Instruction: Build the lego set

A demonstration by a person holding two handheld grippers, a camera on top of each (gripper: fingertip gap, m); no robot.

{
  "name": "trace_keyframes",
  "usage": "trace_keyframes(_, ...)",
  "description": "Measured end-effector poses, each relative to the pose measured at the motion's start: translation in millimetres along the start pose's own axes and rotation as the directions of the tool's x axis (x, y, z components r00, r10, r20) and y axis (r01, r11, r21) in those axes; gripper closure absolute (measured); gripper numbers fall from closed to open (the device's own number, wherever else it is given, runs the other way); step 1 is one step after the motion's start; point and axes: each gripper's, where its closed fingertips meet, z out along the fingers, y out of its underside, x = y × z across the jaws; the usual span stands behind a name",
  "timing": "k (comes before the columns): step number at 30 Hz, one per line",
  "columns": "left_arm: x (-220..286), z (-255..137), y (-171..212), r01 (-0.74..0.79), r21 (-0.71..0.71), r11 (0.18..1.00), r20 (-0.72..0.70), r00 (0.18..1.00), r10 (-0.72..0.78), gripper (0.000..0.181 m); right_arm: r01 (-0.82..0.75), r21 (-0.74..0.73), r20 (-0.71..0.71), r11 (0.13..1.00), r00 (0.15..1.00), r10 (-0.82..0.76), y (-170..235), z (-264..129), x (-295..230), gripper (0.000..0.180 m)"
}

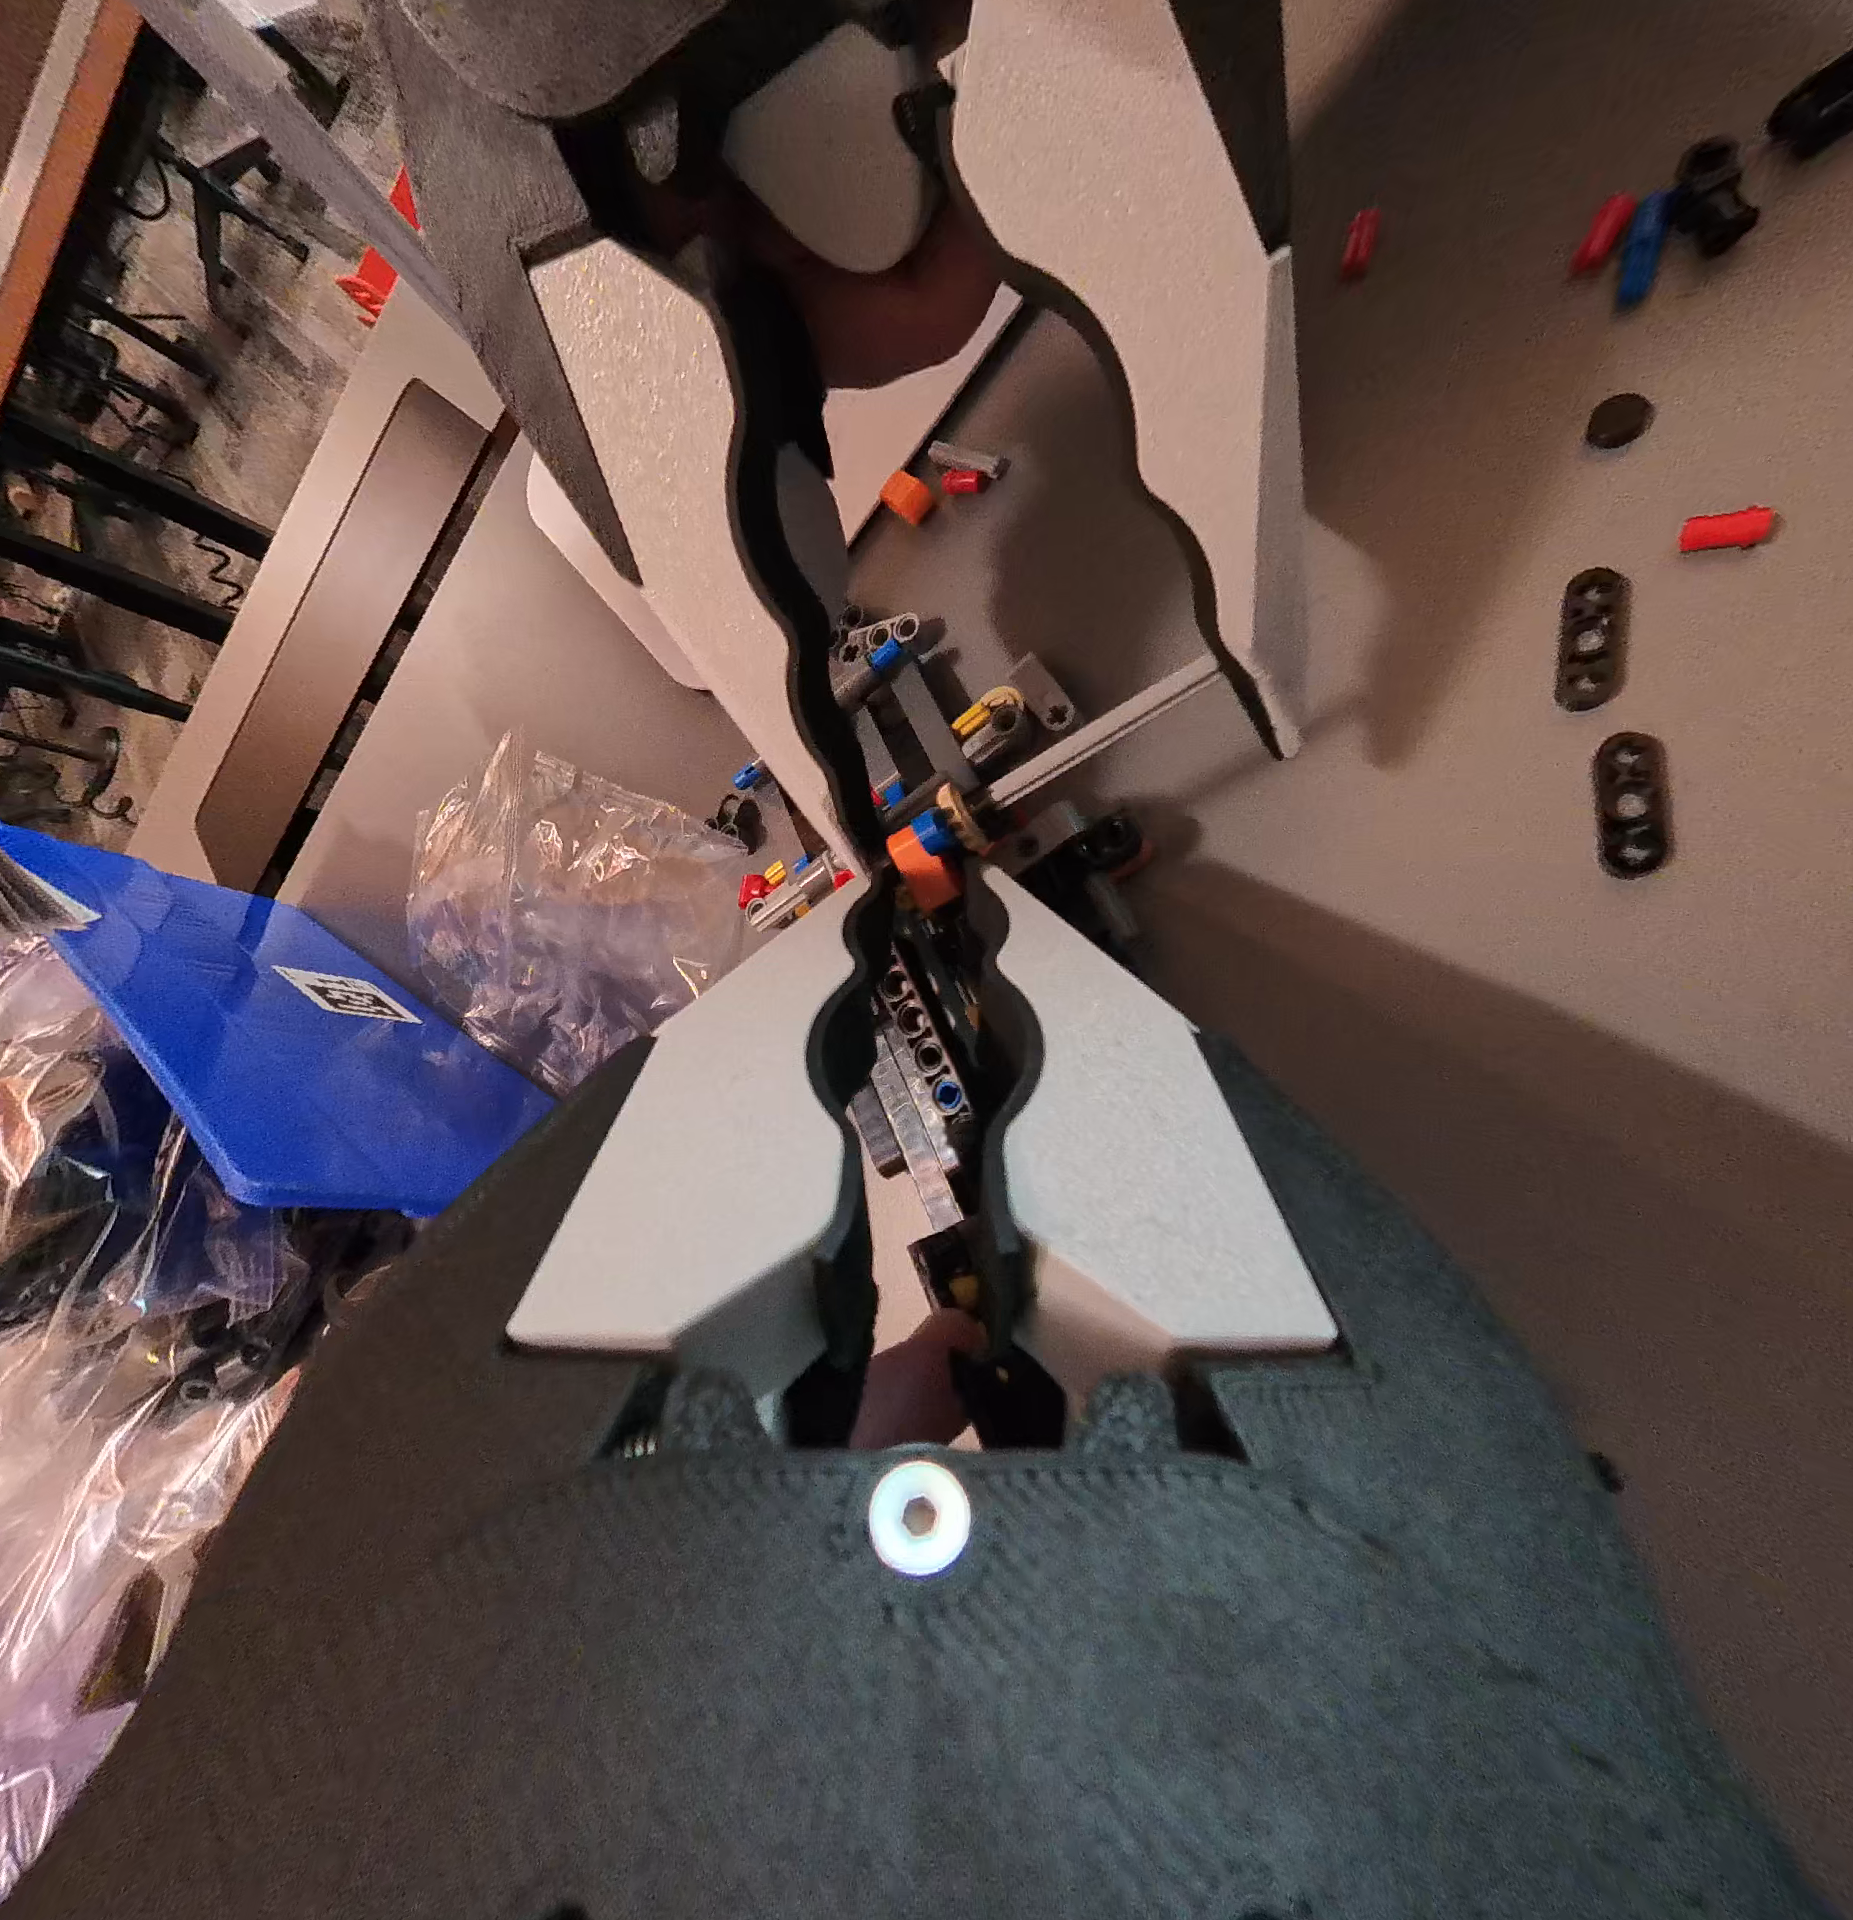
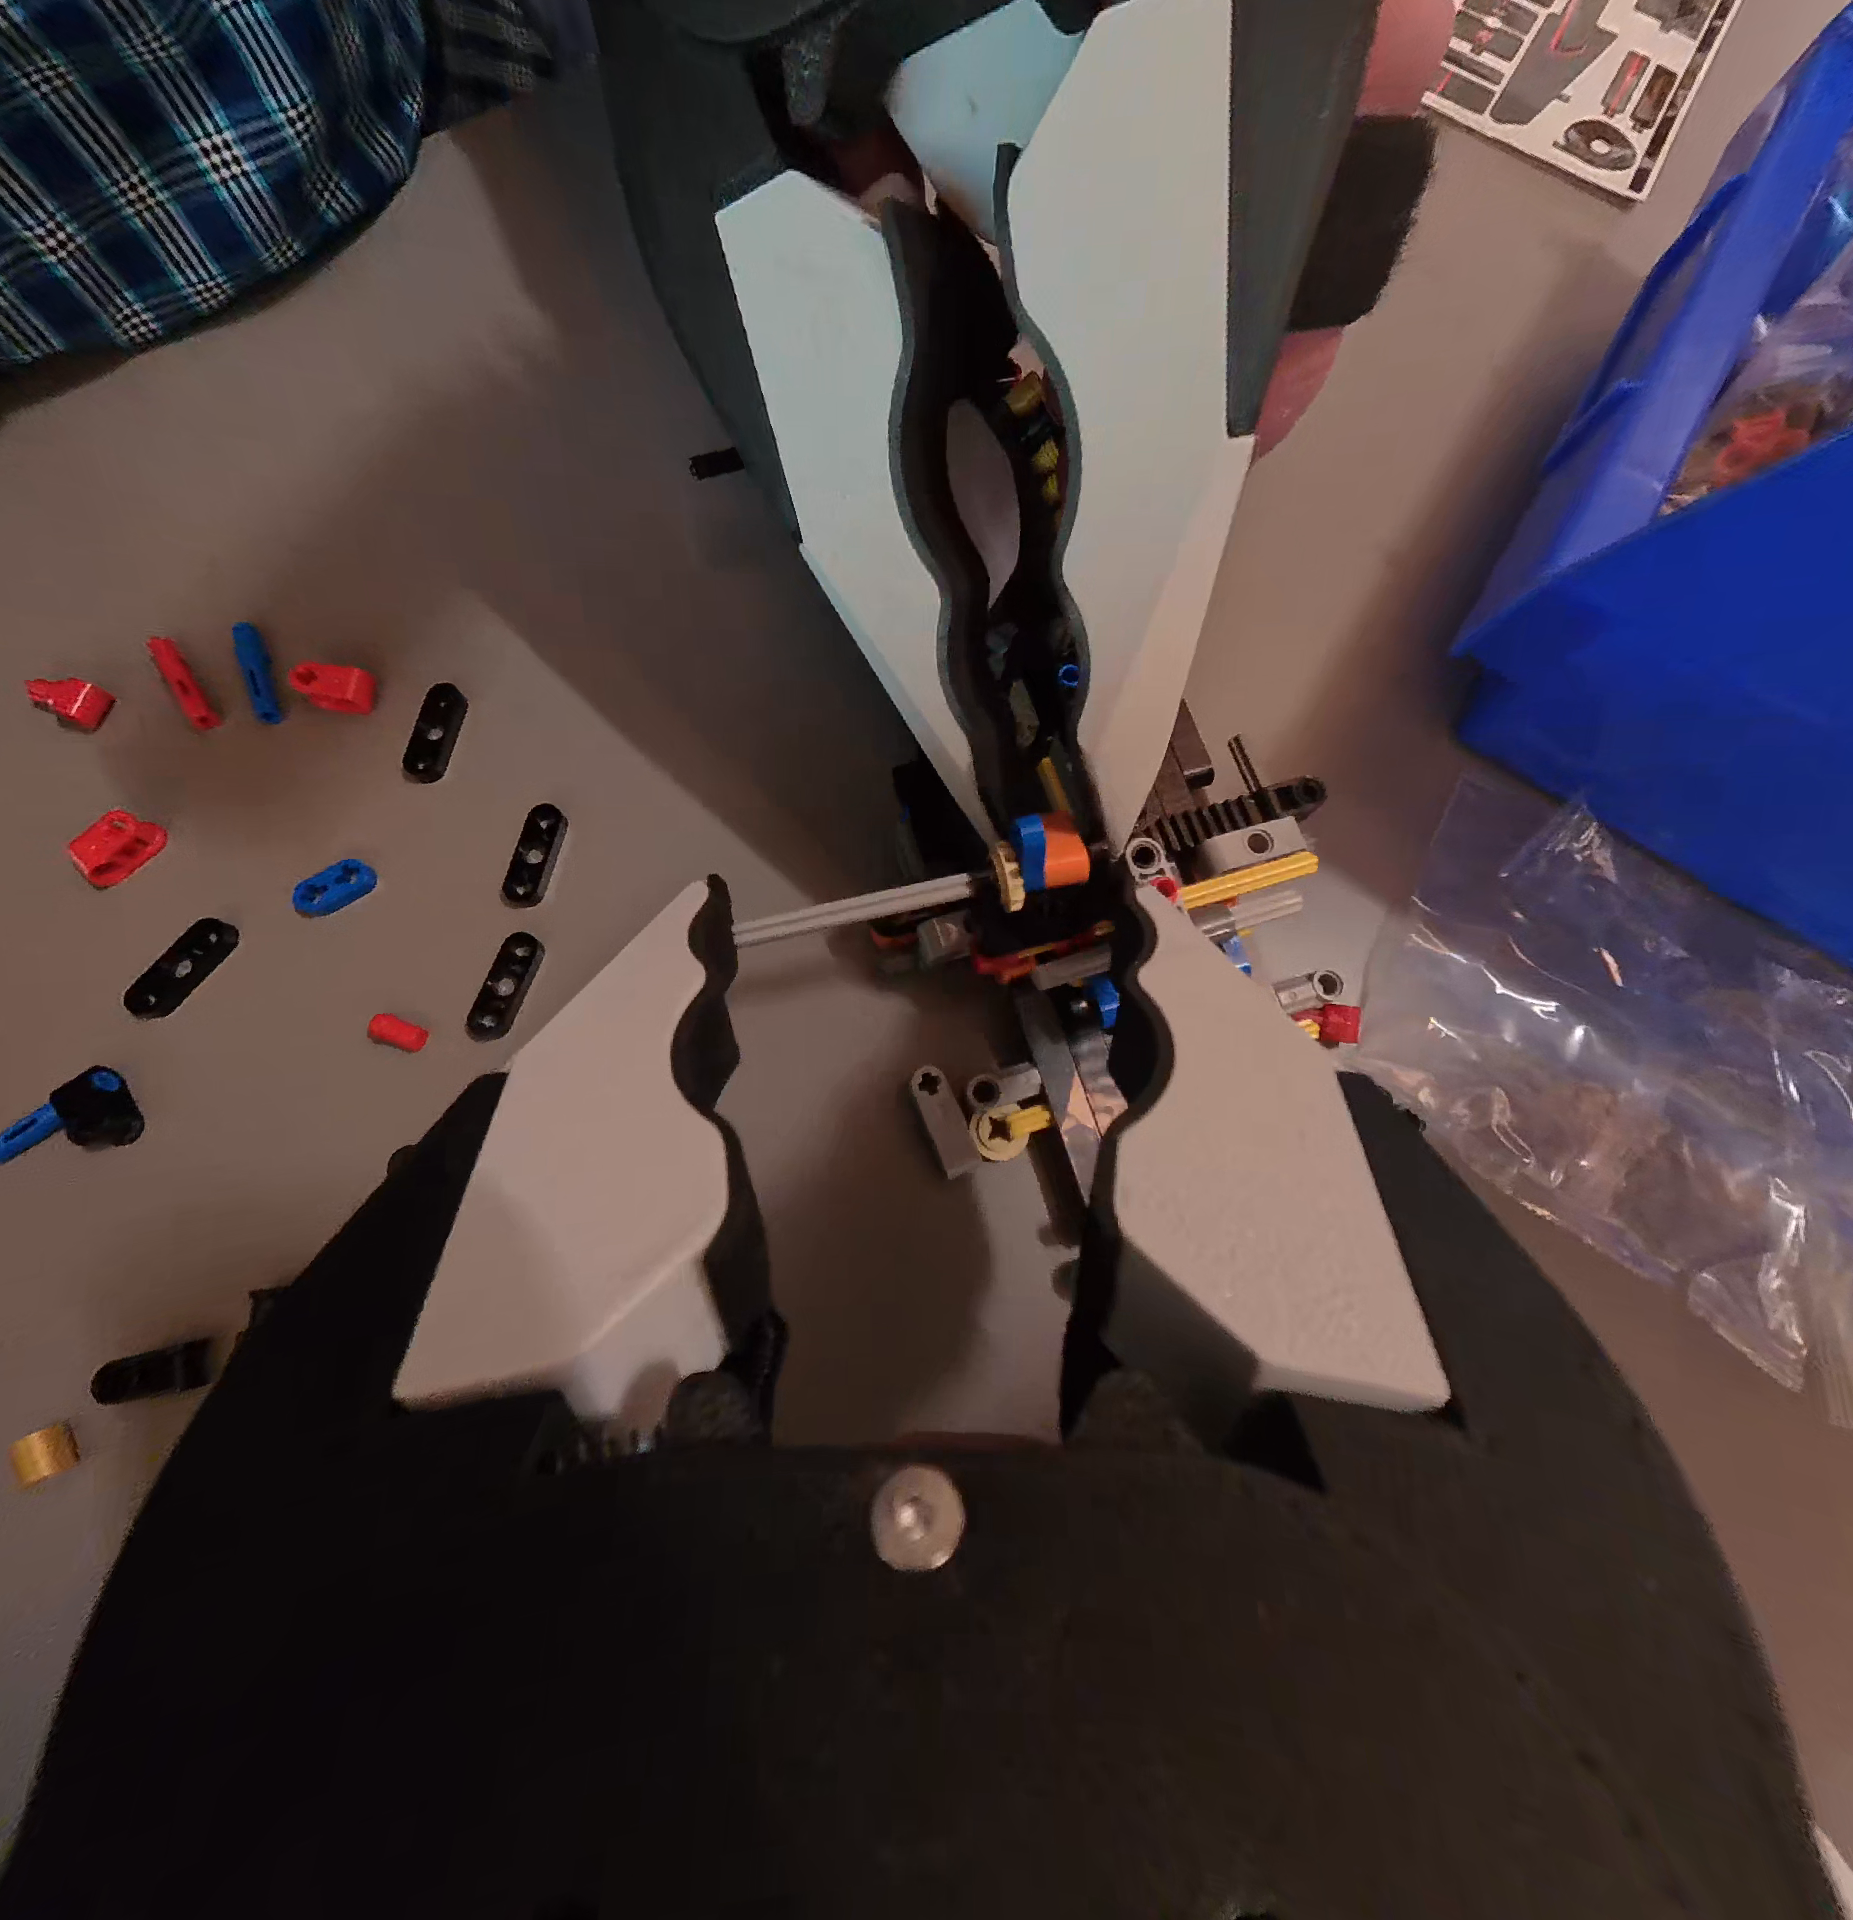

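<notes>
Grey counter (image 2: 693,520), loose lego pieces (image 2: 330,888) scattered. Left gripper (image 1: 917,1091) fingers clamped on lego assembly (image 2: 1047,894). Right gripper (image 2: 922,987) fingers wide, straddling it.

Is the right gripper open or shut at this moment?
Open. In the right wrist view the right gripper has its fingers spread wide, with bare table and the lego assembly showing between them; only its right finger touches the build.

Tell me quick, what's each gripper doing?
Left gripper: shut on the lego assembly.
Right gripper: open, holding nothing, jaws around the grey axle.
</notes>
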Motion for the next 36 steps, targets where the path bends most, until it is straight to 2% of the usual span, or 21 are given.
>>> trace_keyframes(36,0.9,0.9,-1.9,-0.007,0.004,1.0,0.028,1.0,0.006,0.17,0.003,0.044,0.083,0.999,0.997,-0.007,-3.9,-1.7,-2.9,0.113)
